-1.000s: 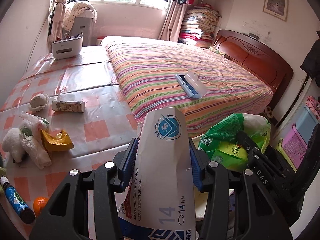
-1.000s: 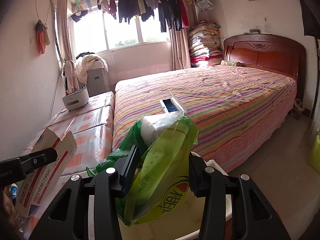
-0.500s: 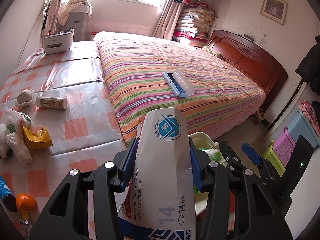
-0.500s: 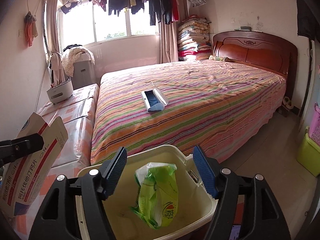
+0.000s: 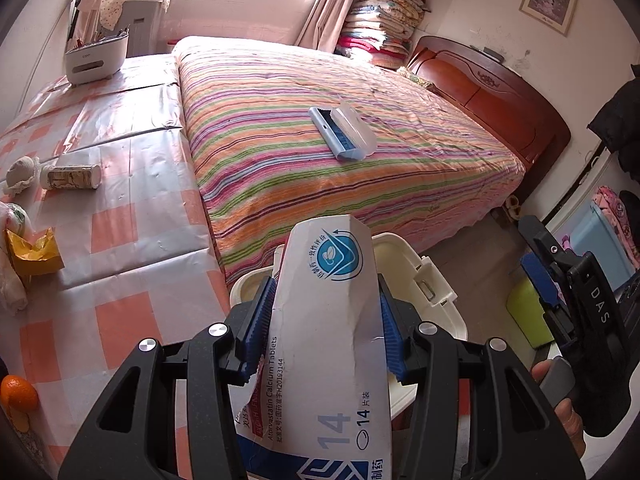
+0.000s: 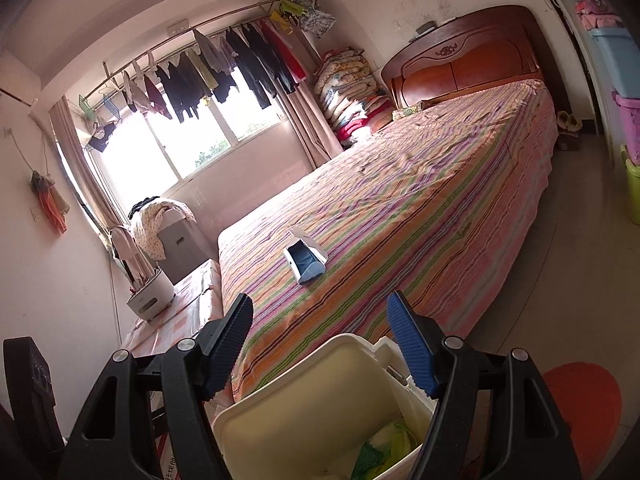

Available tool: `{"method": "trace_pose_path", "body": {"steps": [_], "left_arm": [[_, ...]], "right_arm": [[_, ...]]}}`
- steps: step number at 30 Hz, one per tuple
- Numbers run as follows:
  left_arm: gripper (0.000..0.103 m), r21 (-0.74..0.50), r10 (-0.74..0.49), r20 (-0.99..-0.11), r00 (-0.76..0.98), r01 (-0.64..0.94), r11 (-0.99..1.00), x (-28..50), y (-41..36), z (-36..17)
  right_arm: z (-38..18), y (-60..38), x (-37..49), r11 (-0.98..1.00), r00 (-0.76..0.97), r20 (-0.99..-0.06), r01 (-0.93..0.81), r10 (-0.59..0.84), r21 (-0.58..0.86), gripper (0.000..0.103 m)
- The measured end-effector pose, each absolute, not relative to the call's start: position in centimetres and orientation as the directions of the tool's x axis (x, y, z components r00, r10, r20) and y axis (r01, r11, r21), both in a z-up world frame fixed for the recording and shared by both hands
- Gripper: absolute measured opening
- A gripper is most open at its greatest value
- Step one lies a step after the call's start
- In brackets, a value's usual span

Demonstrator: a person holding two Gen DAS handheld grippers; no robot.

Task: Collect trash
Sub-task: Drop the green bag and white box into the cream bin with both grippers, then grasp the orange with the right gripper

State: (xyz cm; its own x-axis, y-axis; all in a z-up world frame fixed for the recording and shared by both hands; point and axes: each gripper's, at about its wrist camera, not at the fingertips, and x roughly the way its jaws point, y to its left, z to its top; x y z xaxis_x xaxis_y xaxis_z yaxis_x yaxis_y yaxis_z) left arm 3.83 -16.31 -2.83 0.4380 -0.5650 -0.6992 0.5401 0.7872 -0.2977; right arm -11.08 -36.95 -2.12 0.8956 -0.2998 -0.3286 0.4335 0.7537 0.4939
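Left wrist: jaws grip box (image 5: pixel 328 344) reading "Atorvastatin Calcium Tablets"; right jaws parted, empty.

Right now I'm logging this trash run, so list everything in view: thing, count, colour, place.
medicine box: 1, white and blue, clamped in the left gripper
trash bin: 1, cream, on the floor at the bed's foot
green wrapper: 1, green, inside the trash bin
yellow wrapper: 1, yellow, on the checked table
bottle: 1, pale, lying on the table
orange: 1, orange, table's near edge
table: 1, pink-checked cover, beside the bed
open case: 1, white and blue, on the bed
bed: 1, striped cover, wooden headboard
left gripper: shut on the medicine box
right gripper: open, empty, over the trash bin
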Motion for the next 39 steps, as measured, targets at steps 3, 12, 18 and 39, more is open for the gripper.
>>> {"method": "trace_pose_path", "body": {"steps": [3, 12, 18, 39], "left_arm": [[0.048, -0.298, -0.571, -0.708, 0.415, 0.558, 0.775, 3.7, -17.4, -3.4], [0.055, -0.276, -0.571, -0.711, 0.410, 0.584, 0.763, 4.2, -19.8, -3.9], [0.079, -0.206, -0.537, -0.676, 0.504, 0.570, 0.795, 3.7, -19.2, -2.7], [0.090, -0.190, -0.376, -0.606, 0.701, 0.331, 0.924, 3.4, -7.2, 2.3]], "right_arm": [[-2.0, -36.7, -11.2, 0.756, 0.904, -0.315, 0.419, -0.291, 0.503, 0.068], [-1.7, -36.5, -11.4, 0.757, 0.906, -0.293, 0.417, -0.305, 0.503, 0.068], [-1.8, -36.5, -11.3, 0.762, 0.908, -0.294, 0.412, -0.298, 0.500, 0.068], [-1.6, -28.4, -7.6, 0.895, 0.953, -0.281, 0.219, -0.111, 0.389, 0.075]]}}
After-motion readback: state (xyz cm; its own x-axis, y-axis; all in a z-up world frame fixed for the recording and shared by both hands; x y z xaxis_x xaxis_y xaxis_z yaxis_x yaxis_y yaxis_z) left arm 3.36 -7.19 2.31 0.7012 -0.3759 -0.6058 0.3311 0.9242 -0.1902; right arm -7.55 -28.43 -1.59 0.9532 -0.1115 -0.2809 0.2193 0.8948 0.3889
